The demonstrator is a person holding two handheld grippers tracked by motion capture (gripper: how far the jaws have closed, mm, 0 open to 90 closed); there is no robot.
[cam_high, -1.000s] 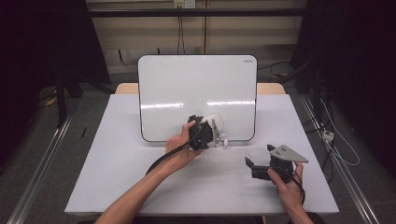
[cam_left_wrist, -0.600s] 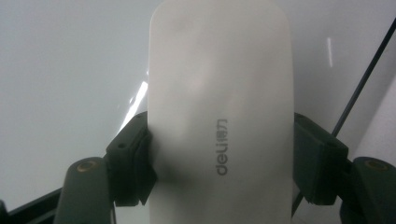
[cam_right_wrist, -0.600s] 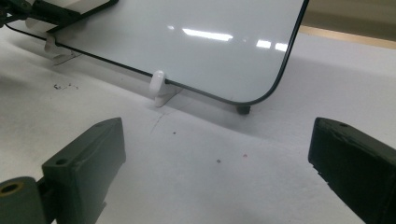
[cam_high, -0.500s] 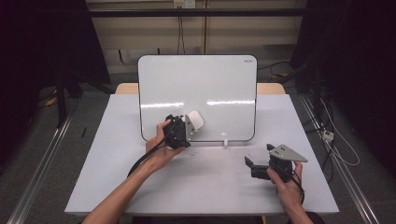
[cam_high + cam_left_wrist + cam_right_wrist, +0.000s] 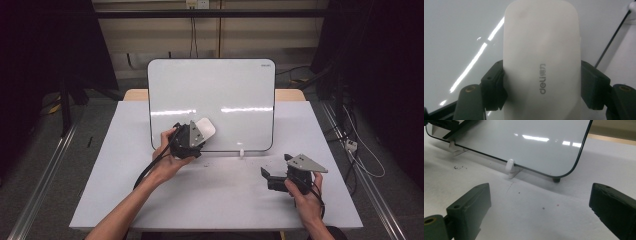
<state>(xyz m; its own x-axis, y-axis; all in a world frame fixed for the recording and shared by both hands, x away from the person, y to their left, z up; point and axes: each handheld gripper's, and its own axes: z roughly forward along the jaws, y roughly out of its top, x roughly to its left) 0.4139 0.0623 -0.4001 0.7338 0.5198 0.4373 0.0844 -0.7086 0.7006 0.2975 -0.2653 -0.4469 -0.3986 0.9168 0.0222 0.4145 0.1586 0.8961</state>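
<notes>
We have the left hand-held gripper (image 5: 196,137) pinching the white eraser (image 5: 541,60) by its sides, held flat against the lower left of the whiteboard (image 5: 225,90); the board looks clean, no marks visible, so we judge the wiping nearly done, with perhaps a last pass and putting the eraser down left; our right hand-held gripper (image 5: 539,210) rests on the surface (image 5: 220,195) well apart, jaws spread, holding nothing.

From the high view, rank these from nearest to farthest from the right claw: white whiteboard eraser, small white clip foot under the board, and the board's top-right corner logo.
1. Small white clip foot, up-left of the right claw.
2. White whiteboard eraser, farther left, held in the left claw.
3. Small logo at the white upright whiteboard's top-right corner, far back.
</notes>
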